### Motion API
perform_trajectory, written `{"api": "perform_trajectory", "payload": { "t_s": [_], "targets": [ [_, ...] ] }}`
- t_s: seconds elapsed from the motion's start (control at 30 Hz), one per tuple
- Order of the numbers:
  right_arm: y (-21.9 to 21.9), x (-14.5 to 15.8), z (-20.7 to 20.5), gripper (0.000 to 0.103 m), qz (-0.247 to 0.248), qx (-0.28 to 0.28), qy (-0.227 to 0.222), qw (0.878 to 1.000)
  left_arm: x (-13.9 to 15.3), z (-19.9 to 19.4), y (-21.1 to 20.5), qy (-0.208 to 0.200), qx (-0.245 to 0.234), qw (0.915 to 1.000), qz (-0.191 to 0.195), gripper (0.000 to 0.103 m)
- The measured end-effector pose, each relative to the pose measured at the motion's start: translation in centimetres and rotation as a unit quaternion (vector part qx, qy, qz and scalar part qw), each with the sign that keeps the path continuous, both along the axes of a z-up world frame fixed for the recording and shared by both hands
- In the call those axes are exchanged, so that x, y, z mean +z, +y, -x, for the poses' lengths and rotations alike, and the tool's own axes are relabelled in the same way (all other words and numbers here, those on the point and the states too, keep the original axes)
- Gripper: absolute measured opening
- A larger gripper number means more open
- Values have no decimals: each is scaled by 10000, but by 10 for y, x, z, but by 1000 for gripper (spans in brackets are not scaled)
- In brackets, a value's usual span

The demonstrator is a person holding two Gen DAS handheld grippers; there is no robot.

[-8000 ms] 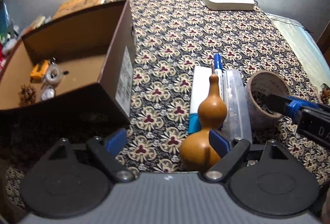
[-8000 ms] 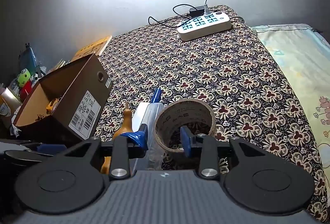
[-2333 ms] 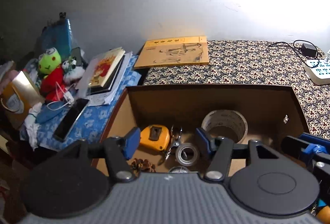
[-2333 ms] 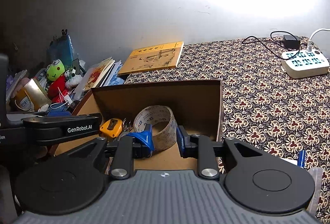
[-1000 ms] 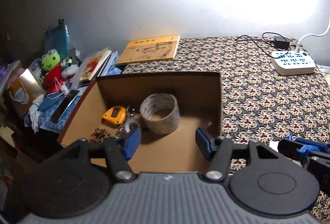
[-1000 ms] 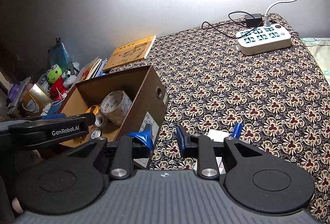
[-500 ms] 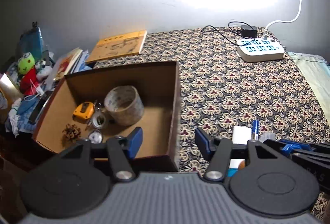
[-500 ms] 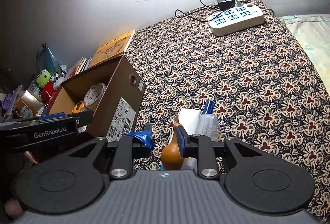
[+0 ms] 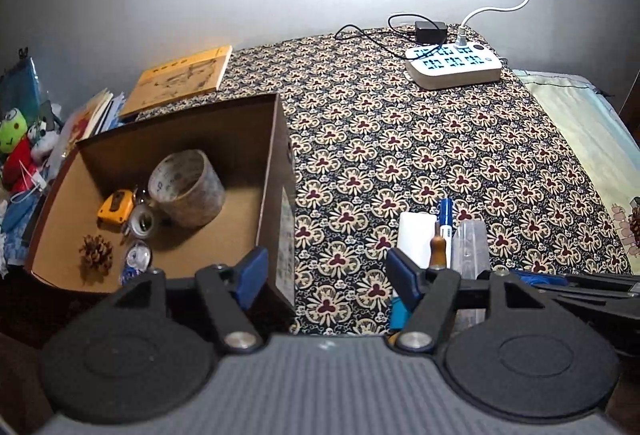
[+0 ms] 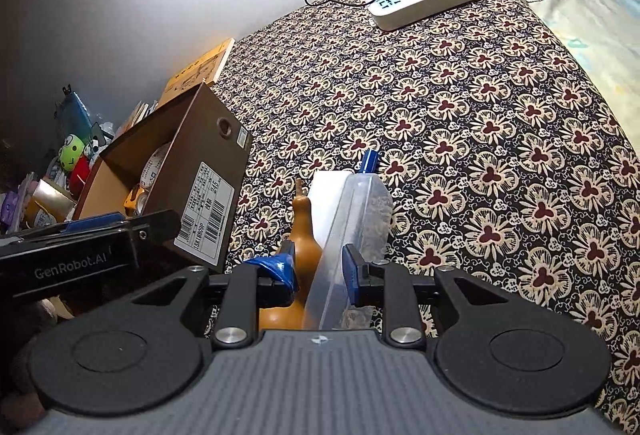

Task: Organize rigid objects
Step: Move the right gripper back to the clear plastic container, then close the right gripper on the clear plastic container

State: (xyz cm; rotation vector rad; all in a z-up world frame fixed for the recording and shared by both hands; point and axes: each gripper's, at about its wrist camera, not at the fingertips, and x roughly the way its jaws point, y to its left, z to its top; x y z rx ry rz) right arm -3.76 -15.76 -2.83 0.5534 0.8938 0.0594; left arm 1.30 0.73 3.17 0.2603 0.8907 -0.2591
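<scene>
Right wrist view, gourd (image 10: pixel 306 235) between right gripper's (image 10: pixel 318 269) narrowly parted fingers – untouched

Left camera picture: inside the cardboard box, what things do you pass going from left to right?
Pine cone → yellow tape measure → big tape roll.

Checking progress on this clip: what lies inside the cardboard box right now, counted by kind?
Tape rolls: 2 (large, small)
Tape measure, yellow: 1
Pine cone: 1
Small round item, kind unclear: 1
Total in the box, as far as can be made out: 5
</scene>
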Motion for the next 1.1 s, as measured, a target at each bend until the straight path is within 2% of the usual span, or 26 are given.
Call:
{"api": "perform_trajectory", "payload": {
  "t_s": [0.33,0.57,0.73,0.83,0.93,1.1],
  "targets": [
    [-13,-16,6,8,-189,-160,182,9995,-6,7,-3,69,-237,9996,124,69],
    [-17,-25,10,8,-320,-182,208,9991,-16,21,3,160,-600,9973,404,69],
    [-22,-27,6,9,-461,-240,196,9985,-25,33,7,468,-997,9887,1014,69],
    [-23,-27,1,10,-592,-192,200,9979,-33,36,-1,551,-1119,9860,1105,69],
    [-20,-27,-4,10,-589,-161,212,9979,-40,35,-9,746,-1281,9814,1217,69],
    [-19,-30,-10,10,-506,-70,227,9984,-47,38,-16,855,-1537,9737,1448,70]
  ]
}}
